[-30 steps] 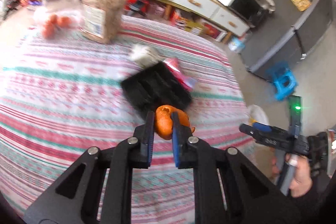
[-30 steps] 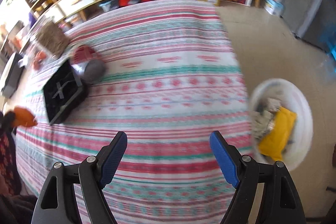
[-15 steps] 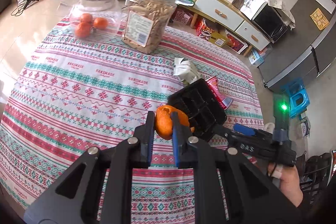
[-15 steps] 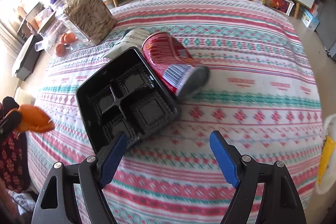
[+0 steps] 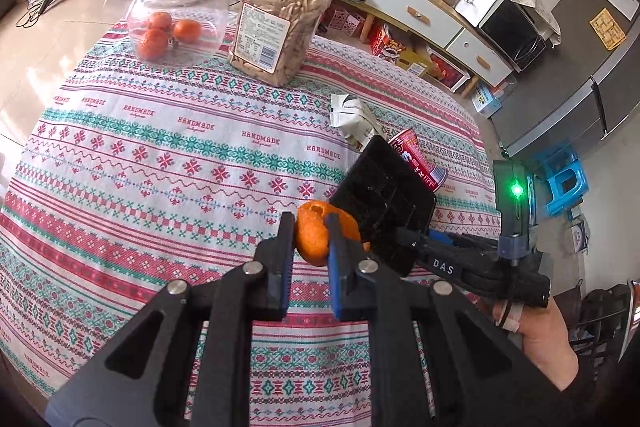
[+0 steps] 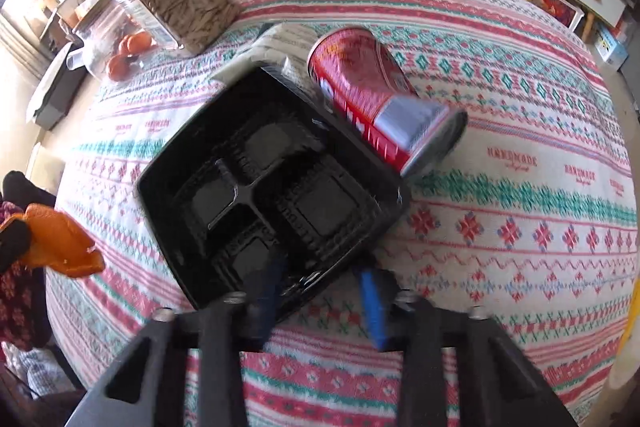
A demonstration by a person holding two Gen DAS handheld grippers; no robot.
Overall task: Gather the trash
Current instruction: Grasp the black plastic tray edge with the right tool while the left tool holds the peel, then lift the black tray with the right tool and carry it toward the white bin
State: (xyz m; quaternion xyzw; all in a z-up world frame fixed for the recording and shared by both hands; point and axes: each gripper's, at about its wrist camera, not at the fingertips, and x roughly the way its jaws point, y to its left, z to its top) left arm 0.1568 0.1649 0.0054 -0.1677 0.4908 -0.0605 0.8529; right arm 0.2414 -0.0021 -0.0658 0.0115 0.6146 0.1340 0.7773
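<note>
My left gripper (image 5: 309, 243) is shut on an orange peel (image 5: 313, 235) and holds it above the patterned tablecloth; the peel also shows at the left of the right wrist view (image 6: 60, 243). A black plastic compartment tray (image 6: 272, 183) lies on the table with a red can (image 6: 372, 95) on its side against its far edge and a crumpled white wrapper (image 6: 280, 43) behind it. My right gripper (image 6: 324, 291) straddles the tray's near rim, jaws partly closed, motion-blurred. In the left wrist view it (image 5: 404, 235) meets the tray (image 5: 384, 203).
A glass jar of oranges (image 5: 176, 15) and a plastic jar of seeds (image 5: 280, 23) stand at the table's far side. Low cabinets (image 5: 416, 15) line the wall. A blue stool (image 5: 560, 183) stands on the floor at right.
My right gripper moved in to the black tray and narrowed its jaws over the tray's near rim. My left gripper still holds the peel and shifted a little.
</note>
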